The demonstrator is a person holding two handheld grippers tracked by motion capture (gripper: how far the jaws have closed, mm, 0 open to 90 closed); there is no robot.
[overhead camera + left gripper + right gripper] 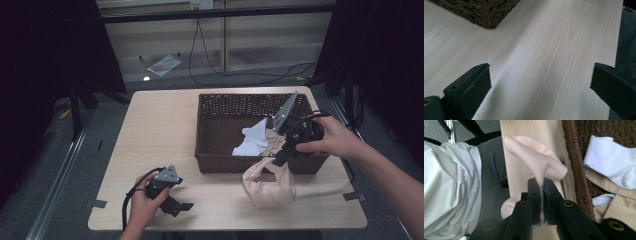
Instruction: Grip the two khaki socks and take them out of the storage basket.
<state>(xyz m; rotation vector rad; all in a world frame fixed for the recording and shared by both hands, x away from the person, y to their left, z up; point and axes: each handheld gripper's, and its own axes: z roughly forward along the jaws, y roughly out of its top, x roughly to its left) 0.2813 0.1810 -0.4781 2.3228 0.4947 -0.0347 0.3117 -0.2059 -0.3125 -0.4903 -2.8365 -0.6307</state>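
The work looks like moving socks between the table and the wicker basket [215,131] — which way, the pictures alone do not settle. A white sock [254,140] and some tan cloth [619,202] lie inside the basket. The pink sock [270,185] is the one in hand: the right gripper [281,156] has its jaws pressed together on a pinch of it, just over the basket's near wall, and the rest of the sock hangs down onto the table in front of the basket. If the aim is to fill the basket, two pieces seem done and this one is partway.

The left gripper [181,206] rests near the table's front edge, well apart from the basket, its jaws spread wide with nothing between them.

The table [155,150] is pale wood grain, with small strips of grey tape at its front corners. Beyond it the floor is grey, a black cable [210,65] trails across it, and dark curtains hang at both sides.
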